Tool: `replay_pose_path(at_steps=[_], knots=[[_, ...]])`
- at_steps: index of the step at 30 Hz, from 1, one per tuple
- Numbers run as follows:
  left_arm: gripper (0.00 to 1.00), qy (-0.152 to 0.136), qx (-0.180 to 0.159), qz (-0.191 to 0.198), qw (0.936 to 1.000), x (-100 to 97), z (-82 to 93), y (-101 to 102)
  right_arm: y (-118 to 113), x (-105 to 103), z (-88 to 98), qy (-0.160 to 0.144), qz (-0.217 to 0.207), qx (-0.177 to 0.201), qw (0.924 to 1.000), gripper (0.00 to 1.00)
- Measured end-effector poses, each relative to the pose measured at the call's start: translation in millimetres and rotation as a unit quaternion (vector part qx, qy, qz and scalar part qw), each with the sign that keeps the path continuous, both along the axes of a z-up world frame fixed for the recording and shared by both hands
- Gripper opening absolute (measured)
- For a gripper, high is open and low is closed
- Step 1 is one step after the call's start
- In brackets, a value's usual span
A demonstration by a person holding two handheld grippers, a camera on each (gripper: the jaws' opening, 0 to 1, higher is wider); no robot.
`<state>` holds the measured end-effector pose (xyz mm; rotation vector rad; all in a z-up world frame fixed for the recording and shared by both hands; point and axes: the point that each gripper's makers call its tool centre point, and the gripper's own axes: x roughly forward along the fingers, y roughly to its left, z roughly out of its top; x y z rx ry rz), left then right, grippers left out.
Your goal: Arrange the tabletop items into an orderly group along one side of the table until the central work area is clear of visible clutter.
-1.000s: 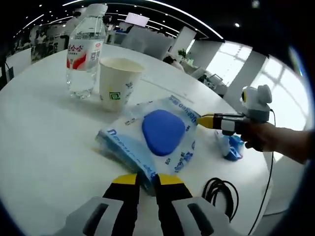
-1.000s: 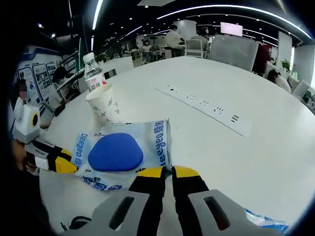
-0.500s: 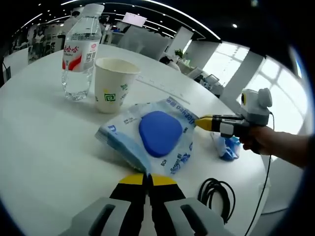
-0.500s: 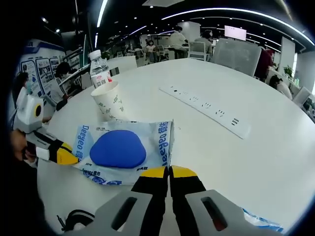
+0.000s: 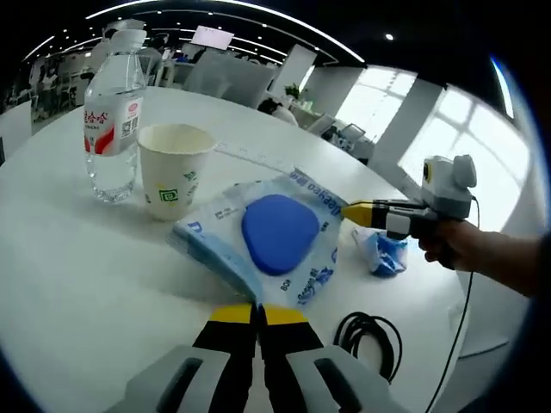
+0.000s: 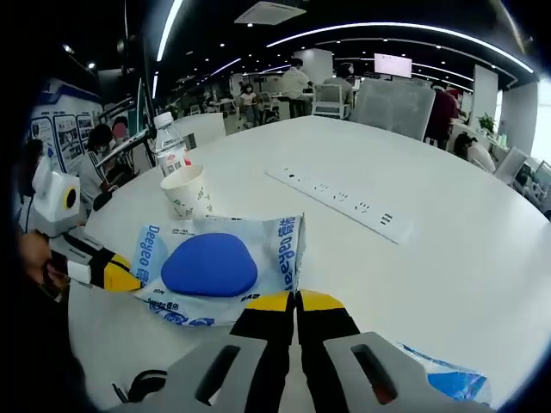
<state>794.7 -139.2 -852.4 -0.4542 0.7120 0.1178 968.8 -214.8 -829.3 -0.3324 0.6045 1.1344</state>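
Observation:
A pale blue wet-wipe pack (image 5: 280, 232) with a dark blue oval lid is held between both grippers over the white round table (image 5: 77, 275). My left gripper (image 5: 258, 311) is shut on the pack's near edge. My right gripper (image 6: 295, 301) is shut on the opposite edge. From the right of the left gripper view, the right gripper (image 5: 349, 212) reaches in to the pack. The left gripper (image 6: 129, 280) meets the pack (image 6: 211, 267) at its left edge. Beyond the pack stand a paper cup (image 5: 172, 172) and a water bottle (image 5: 110, 120).
A crumpled blue packet (image 5: 383, 254) lies under the right gripper, and a coiled black cable (image 5: 370, 335) sits near the table edge. A white power strip (image 6: 340, 196) runs across the table's middle. In the right gripper view the cup (image 6: 191, 191) and bottle (image 6: 172, 155) are far left.
Both grippers' jaws have closed from slightly apart onto the pack's edges. Both cameras have shifted a little, and the pack sits a bit further from the cup.

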Motion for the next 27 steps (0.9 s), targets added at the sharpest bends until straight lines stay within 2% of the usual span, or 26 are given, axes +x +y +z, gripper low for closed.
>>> replay_pose_path(at_steps=[11, 19, 27], knots=[[0.00, 0.000, 0.008, -0.043, 0.9990, 17.5, 4.0, 5.1, -35.1, -1.0, 9.8, 0.005, -0.065, 0.021, 0.9977, 0.00], [0.00, 0.004, 0.019, -0.067, 0.9976, 30.2, 6.7, 11.0, -49.4, -7.3, 13.4, 0.005, -0.103, 0.030, 0.9942, 0.00], [0.00, 0.007, 0.030, -0.070, 0.9971, 38.0, 8.9, 19.4, -57.6, -15.3, 10.2, 0.014, -0.140, 0.042, 0.9892, 0.00]])
